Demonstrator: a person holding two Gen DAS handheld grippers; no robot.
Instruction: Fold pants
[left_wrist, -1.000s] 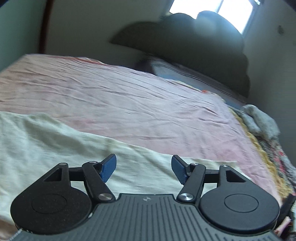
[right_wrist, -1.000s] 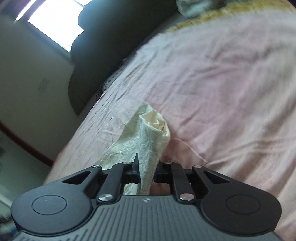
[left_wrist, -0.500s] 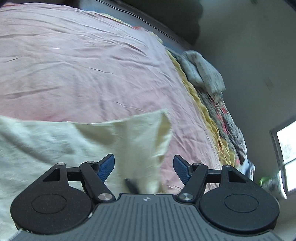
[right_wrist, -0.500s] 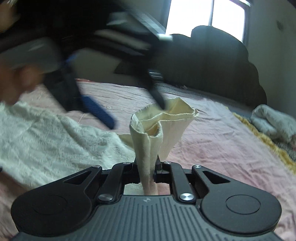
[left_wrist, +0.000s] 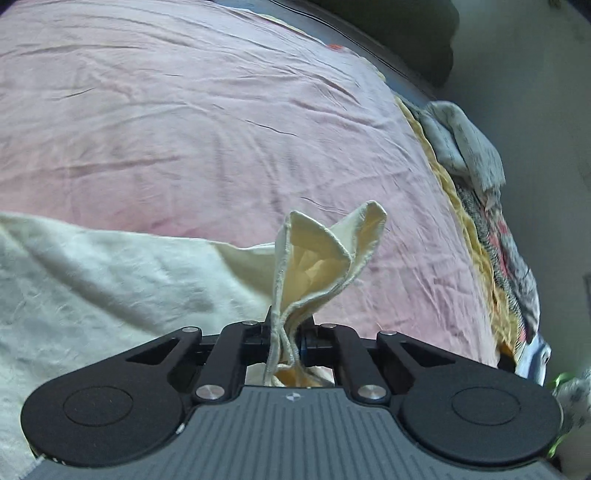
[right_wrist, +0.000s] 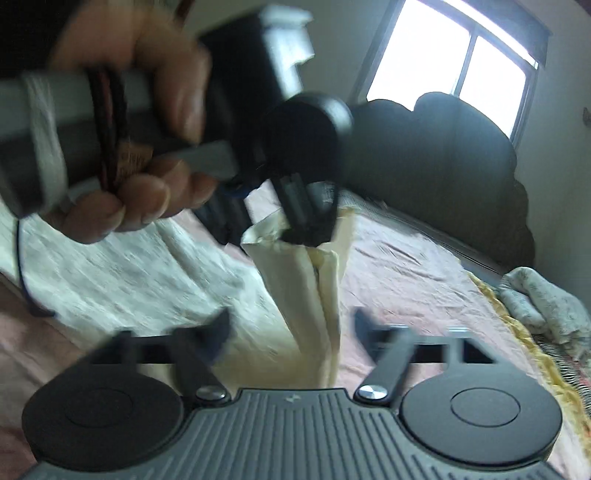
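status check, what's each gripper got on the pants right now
Left gripper shut on cream fabric pants. Right gripper opening, pants hem between jaws, untouched. Nothing blocking on pink bedsheet.

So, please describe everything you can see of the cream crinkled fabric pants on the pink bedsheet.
The cream crinkled fabric pants are thin, wrinkled cloth with stitched hems. Most of them lie spread on the pink bedsheet. One end is lifted and bunched into an upright cone showing its yellowish inside. The left gripper is shut on this end. The right gripper is opening; the cloth hangs between its spread fingers, and they do not press on it.
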